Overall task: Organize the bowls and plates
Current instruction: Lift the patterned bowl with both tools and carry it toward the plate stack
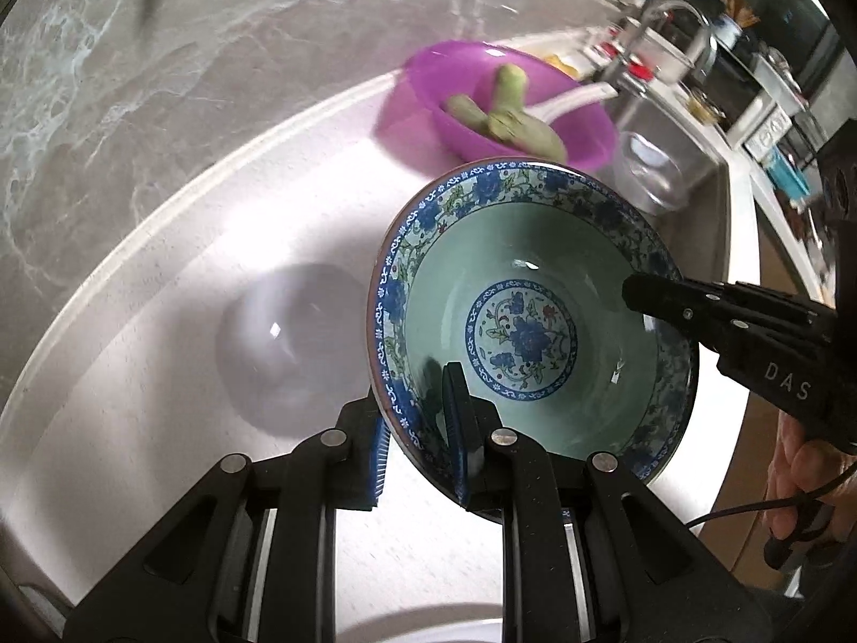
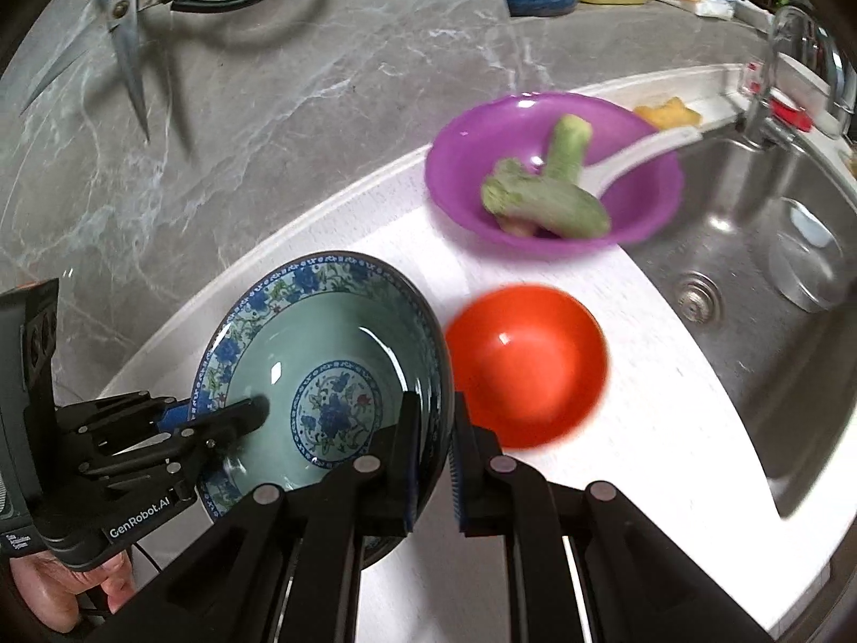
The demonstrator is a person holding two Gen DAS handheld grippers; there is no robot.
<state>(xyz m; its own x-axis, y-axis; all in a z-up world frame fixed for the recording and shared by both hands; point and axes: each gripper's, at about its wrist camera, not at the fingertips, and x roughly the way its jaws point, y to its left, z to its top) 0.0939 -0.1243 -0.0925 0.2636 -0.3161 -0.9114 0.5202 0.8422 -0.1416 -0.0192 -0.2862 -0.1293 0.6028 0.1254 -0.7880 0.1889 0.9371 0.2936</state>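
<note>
Carrying one blue-and-white floral bowl above the white counter, tilted, clamped at opposite points of the rim. Left gripper nearly closed, one finger inside the celadon wall and one outside, pads pressing the near rim; right gripper pinched just as tight on the far rim, one finger inside and one out.

Largest to smallest, counted: one steel sink at the counter's right edge, with one clear glass bowl lying in it; one purple plastic bowl near the backsplash, holding green vegetable stalks and one white spoon; the floral bowl; one red bowl on the counter just beside it; one pair of scissors hanging on the marble wall. Four bowls altogether, no plate in view.

Judging by the glaze: ceramic, stiff, fairly heavy, slick and chippable. Best held at the rim, at two opposite points as now, kept from knocking the red bowl when set down.
</note>
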